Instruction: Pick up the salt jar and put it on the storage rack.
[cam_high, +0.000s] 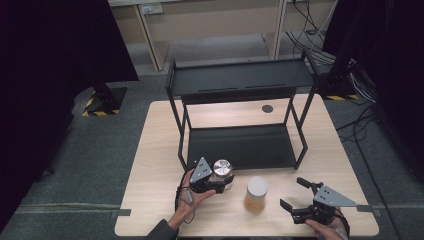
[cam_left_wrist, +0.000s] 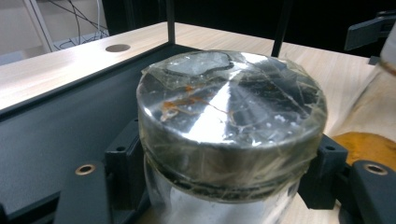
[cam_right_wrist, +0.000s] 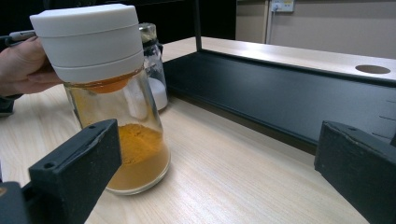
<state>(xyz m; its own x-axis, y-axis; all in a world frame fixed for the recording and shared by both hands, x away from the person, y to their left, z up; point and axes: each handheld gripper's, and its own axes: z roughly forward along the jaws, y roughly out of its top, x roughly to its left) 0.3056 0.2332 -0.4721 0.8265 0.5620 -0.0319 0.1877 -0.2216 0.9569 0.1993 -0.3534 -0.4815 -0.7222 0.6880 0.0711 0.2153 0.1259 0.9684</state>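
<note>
A glass jar with a silver lid wrapped in clear film (cam_high: 222, 167) (cam_left_wrist: 231, 116) stands on the table at the front edge of the black rack's lower shelf. My left gripper (cam_high: 223, 181) (cam_left_wrist: 224, 186) is shut on it just under the lid, one black jaw on each side. In the right gripper view that jar (cam_right_wrist: 156, 88) holds white grains. To its right stands a glass jar with a white cap and orange powder (cam_high: 256, 195) (cam_right_wrist: 116, 102), upright and free. My right gripper (cam_high: 292, 193) (cam_right_wrist: 215, 172) is open, a little to the right of that jar.
A black two-level metal rack (cam_high: 240, 145) (cam_right_wrist: 261, 93) stands on the middle of the wooden table (cam_high: 155, 150), both shelves bare. A round hole (cam_high: 267, 108) is in the tabletop behind it. Cables lie on the floor at the far right.
</note>
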